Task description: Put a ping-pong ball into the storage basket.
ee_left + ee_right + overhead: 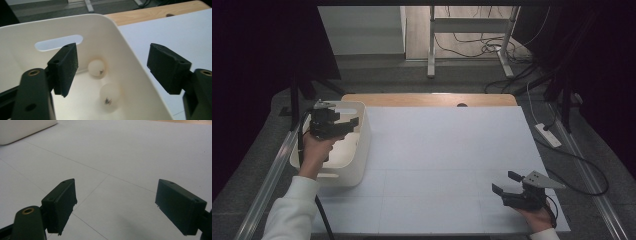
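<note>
Balls [109, 97] in the bin [130, 62] look light, smooth, roll-prone; grip across the middle. Both hand-held grippers, left [112, 68] and right [116, 206], stand apart, empty.

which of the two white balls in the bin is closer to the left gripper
The lower ball in the left gripper view, partway along the white bin floor. The other ball sits farther back, against the far wall under the handle slot.

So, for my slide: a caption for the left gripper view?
Open left gripper poised over a white bin holding two white balls.

A wooden table [432, 99] carries a white board [447, 165] and a white bin [357, 165].
</note>
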`<state>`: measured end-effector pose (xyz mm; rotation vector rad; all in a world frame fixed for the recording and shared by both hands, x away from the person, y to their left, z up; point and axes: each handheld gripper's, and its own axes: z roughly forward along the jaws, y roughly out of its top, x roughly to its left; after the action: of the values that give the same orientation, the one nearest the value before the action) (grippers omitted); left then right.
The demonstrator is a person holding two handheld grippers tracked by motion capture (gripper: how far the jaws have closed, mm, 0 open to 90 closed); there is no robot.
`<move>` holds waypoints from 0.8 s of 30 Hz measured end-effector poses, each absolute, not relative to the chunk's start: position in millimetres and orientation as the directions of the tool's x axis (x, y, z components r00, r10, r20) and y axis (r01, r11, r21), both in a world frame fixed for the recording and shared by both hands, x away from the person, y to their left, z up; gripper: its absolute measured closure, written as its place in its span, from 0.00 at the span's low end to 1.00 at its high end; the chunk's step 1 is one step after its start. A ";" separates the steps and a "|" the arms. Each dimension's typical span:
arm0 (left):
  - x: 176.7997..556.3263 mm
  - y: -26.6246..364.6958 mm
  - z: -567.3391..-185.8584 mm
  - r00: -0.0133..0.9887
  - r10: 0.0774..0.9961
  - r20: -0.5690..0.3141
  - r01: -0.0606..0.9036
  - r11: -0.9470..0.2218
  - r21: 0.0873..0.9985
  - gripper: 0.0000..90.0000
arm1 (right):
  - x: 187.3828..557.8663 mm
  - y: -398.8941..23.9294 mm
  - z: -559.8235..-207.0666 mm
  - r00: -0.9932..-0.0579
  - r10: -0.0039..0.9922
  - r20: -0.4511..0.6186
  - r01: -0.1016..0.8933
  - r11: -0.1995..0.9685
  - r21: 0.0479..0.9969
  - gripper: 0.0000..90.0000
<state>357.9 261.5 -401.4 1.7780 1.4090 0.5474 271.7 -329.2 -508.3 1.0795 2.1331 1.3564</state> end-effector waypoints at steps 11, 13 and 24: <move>349.5 254.3 -395.0 0.376 0.913 -0.162 0.579 -0.095 0.810 0.24 | 273.1 -329.2 -509.5 -0.629 0.774 0.074 0.400 0.241 0.884 0.19; 347.0 251.9 -393.1 0.390 0.908 -0.155 0.571 -0.106 0.814 0.24 | 273.4 -329.9 -510.2 -0.627 0.775 0.076 0.403 0.238 0.884 0.19; 332.9 237.5 -382.5 0.462 0.873 -0.158 0.528 -0.127 0.840 0.23 | 270.5 -330.9 -508.5 -0.629 0.773 0.079 0.396 0.231 0.889 0.19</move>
<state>332.9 237.5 -382.5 1.7939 1.1920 0.4720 270.5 -330.9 -508.5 1.0782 2.1321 1.3635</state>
